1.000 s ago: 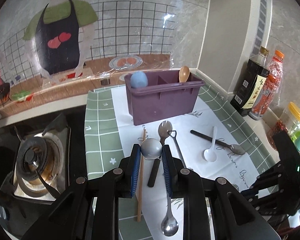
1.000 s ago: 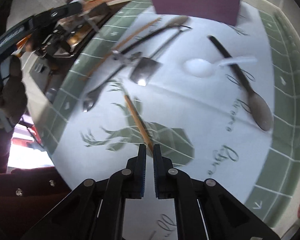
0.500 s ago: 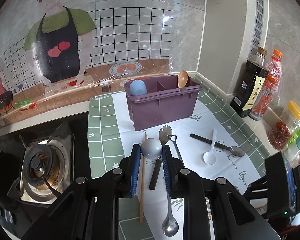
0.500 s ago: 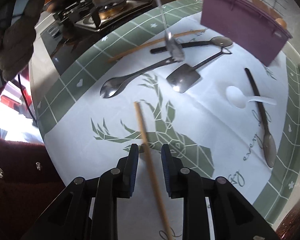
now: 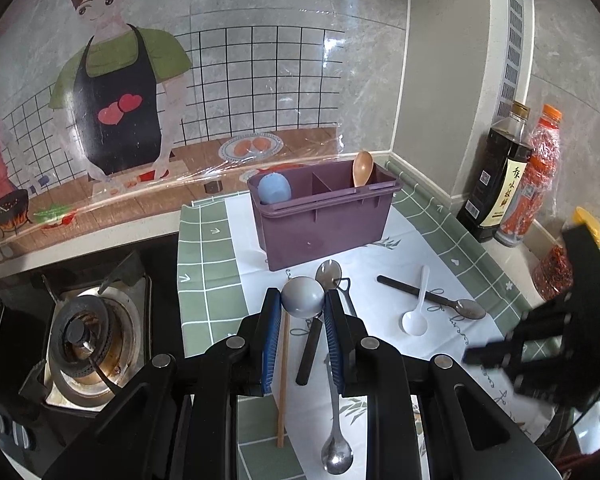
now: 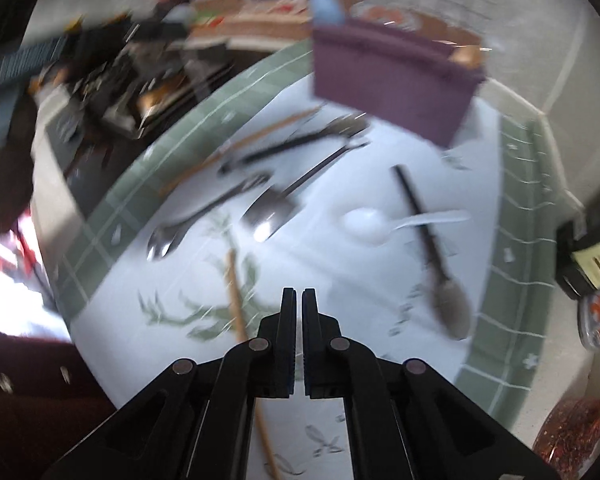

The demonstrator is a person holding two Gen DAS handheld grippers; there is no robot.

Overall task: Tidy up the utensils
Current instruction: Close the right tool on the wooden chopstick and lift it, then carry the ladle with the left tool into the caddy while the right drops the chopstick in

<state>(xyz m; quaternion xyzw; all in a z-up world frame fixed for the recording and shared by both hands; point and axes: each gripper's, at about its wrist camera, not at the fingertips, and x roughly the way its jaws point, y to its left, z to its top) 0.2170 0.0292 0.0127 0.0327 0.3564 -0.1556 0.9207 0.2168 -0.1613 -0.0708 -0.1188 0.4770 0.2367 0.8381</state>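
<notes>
Organizer: purple plastic divided caddy (image 5: 324,216) holding a pale blue rounded utensil (image 5: 274,189) left, a wooden spoon (image 5: 362,168) right.
Surface: green-checked cloth (image 5: 204,248) with loose steel spoons (image 5: 336,432), white plastic spoon (image 5: 416,316), wooden chopstick (image 6: 236,304).
Left gripper (image 5: 302,300): clamped on grey ladle bowl (image 5: 302,295).
Right gripper (image 6: 299,300): jaws just closed together, empty, beside the chopstick.
Room: gas burner (image 5: 80,340), sauce bottles (image 5: 496,176).

Grey marbled wall (image 5: 440,60), cartoon splashback (image 5: 140,100)

Glossy metal spoon (image 5: 337,454), matt plastic caddy (image 5: 324,224)
</notes>
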